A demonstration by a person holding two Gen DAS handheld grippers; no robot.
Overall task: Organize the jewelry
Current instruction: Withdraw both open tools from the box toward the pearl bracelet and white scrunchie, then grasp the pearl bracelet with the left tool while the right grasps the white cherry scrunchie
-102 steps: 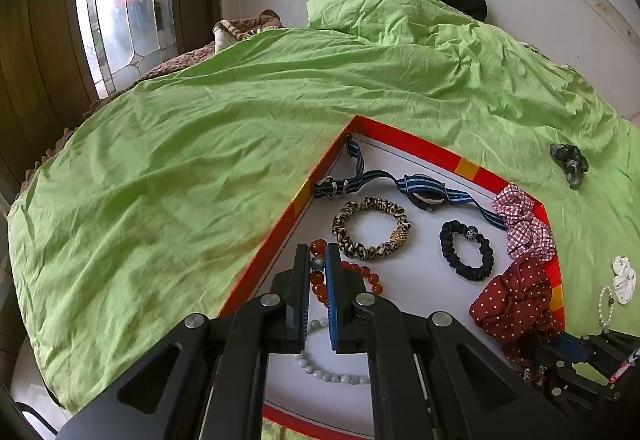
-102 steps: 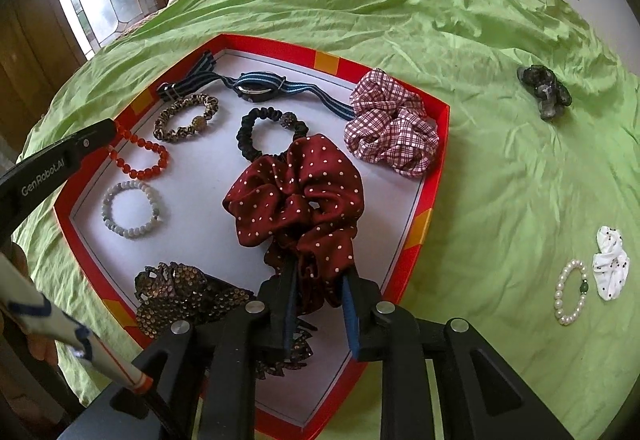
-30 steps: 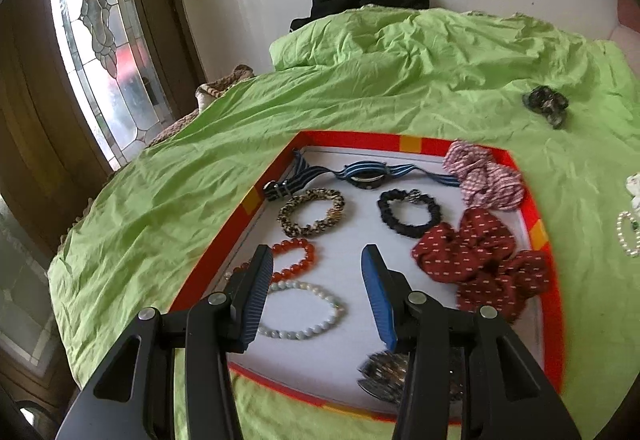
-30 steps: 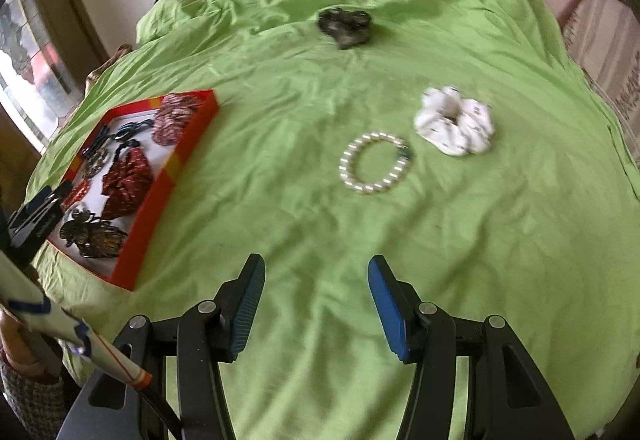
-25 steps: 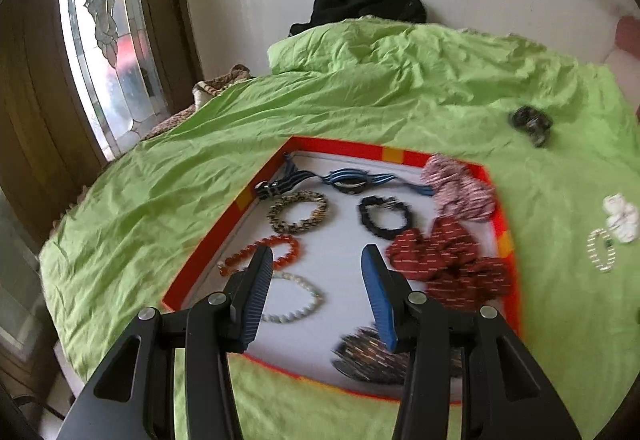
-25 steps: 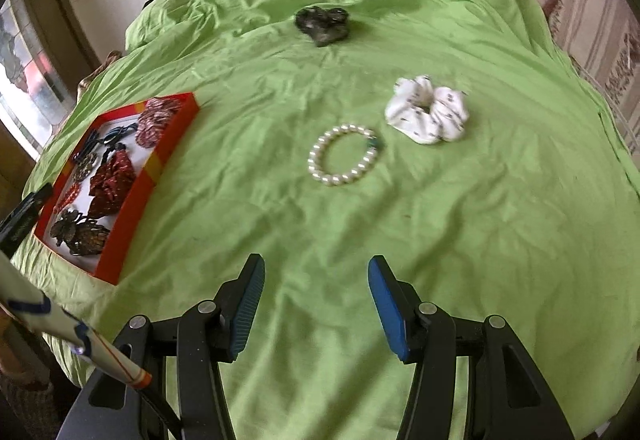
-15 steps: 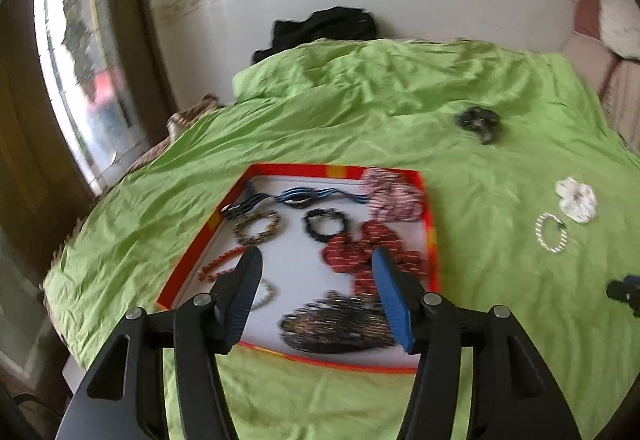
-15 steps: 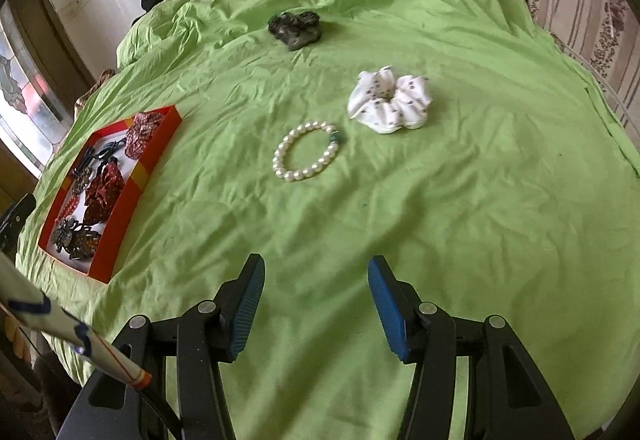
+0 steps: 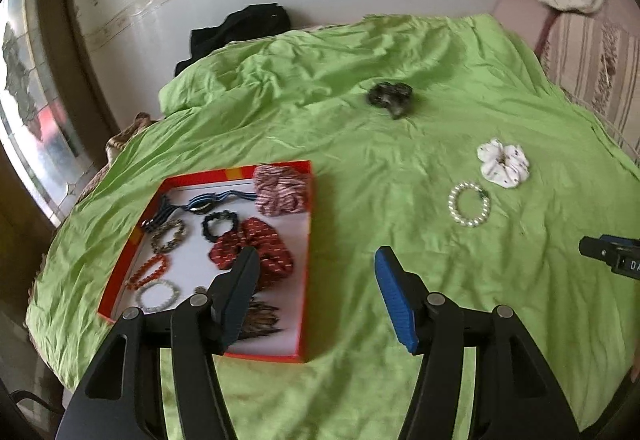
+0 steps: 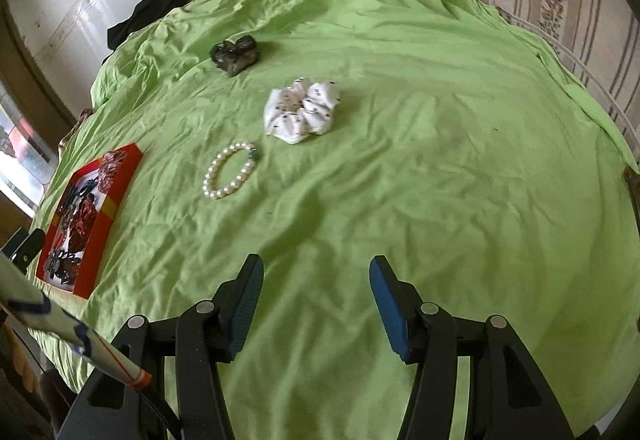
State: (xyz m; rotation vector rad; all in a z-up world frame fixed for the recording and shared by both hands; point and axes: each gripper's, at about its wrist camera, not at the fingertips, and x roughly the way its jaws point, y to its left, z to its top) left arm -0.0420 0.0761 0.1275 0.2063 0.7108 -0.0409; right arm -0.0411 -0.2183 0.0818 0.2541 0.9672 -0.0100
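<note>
- Both grippers have pulled back from the shallow red-rimmed cardboard tray [image 9: 306, 240]; the left gripper [image 9: 316, 296] and right gripper [image 10: 316, 304] now hang spread open and empty above the green bed sheet [image 10: 420, 168].
- Right of the tray, well apart from it, lie a white pearl bead bracelet [image 10: 229, 170], a white spotted fabric scrunchie [image 10: 301, 109] and, farther back, a dark patterned scrunchie [image 10: 236, 54].
- Risk: the beads may slip between the jaws, or loose sheet may get pinched with them.
</note>
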